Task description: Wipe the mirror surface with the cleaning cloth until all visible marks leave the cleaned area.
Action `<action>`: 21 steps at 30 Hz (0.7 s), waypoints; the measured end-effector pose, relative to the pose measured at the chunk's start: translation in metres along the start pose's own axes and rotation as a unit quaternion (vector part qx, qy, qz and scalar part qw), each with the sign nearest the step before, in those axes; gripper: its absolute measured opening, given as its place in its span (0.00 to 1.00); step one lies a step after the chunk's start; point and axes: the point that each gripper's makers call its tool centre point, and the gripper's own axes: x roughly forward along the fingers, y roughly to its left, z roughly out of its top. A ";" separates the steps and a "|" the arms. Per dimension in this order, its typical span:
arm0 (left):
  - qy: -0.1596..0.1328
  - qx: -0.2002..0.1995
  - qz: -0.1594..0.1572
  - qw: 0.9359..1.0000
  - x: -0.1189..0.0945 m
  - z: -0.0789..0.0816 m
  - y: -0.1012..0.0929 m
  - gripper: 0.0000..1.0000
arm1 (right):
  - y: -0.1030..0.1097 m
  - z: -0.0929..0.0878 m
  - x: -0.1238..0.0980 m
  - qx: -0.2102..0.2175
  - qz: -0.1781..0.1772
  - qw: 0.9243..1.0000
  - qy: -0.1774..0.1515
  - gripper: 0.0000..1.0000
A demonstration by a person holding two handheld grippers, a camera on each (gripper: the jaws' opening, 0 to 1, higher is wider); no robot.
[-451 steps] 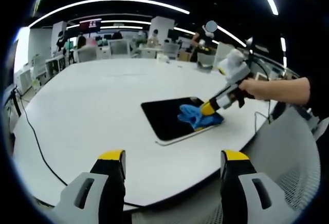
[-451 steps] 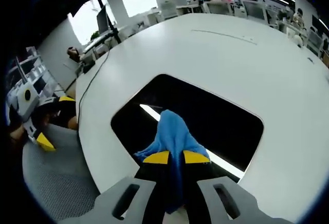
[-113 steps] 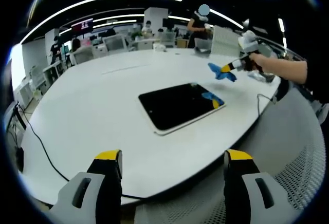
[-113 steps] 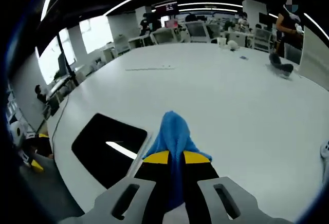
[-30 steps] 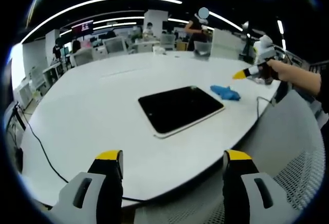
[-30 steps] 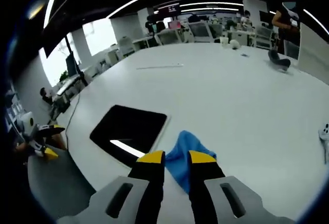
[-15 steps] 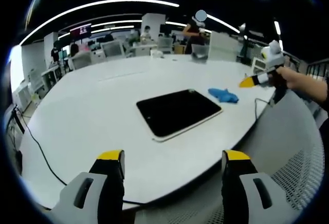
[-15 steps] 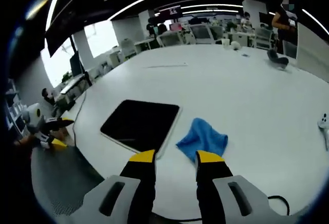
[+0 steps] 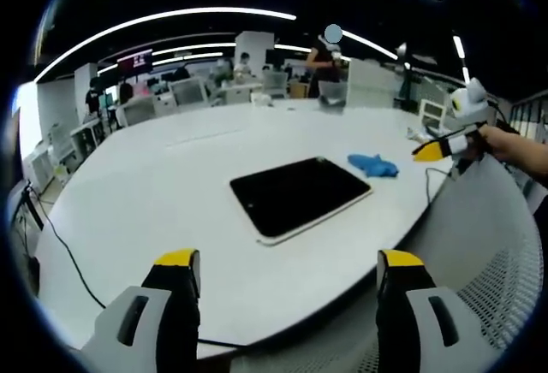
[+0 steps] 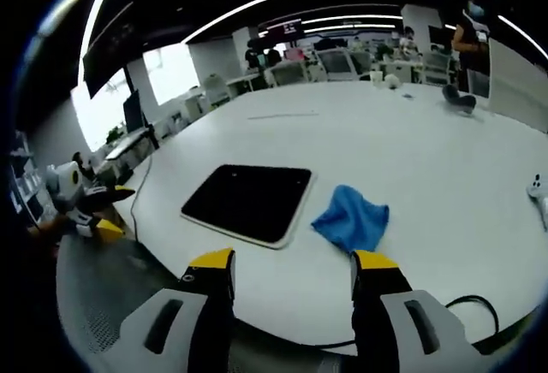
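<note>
On the white table (image 9: pixel 154 176): mirror (image 9: pixel 299 195) is laid flat, marks too faint to judge | cleaning cloth (image 10: pixel 352 217) is dropped just beside it | left gripper (image 9: pixel 286 262) and right gripper (image 10: pixel 293 266) are held spread, empty | cable (image 10: pixel 467 304) is glimpsed at the right gripper view's edge, partly cut off

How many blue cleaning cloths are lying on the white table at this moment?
1. The blue cleaning cloth lies crumpled on the white table, just beside the mirror and not on it. It also shows in the left gripper view. Neither hand-held gripper holds it.
</note>
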 end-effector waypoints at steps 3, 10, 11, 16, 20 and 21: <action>0.005 -0.003 -0.003 1.000 0.000 -0.002 -0.001 0.86 | 0.005 -0.004 0.002 -0.013 -0.001 1.000 0.006 0.62; 0.013 -0.009 -0.012 1.000 0.001 -0.004 -0.003 0.94 | 0.004 -0.004 0.000 -0.016 -0.014 1.000 -0.004 0.76; 0.015 -0.010 -0.016 1.000 0.001 -0.005 -0.004 0.94 | 0.004 -0.005 -0.001 -0.012 -0.015 1.000 -0.005 0.76; 0.016 -0.014 -0.024 0.999 0.001 -0.005 -0.007 0.99 | 0.008 -0.008 -0.003 -0.019 -0.016 1.000 -0.010 0.82; 0.017 -0.019 -0.027 0.999 0.000 -0.006 -0.007 0.99 | 0.011 -0.007 -0.004 -0.028 -0.013 0.999 -0.024 0.90; 0.018 -0.020 -0.027 0.999 0.000 -0.006 -0.007 0.99 | 0.011 -0.007 -0.004 -0.030 -0.014 0.999 -0.025 0.91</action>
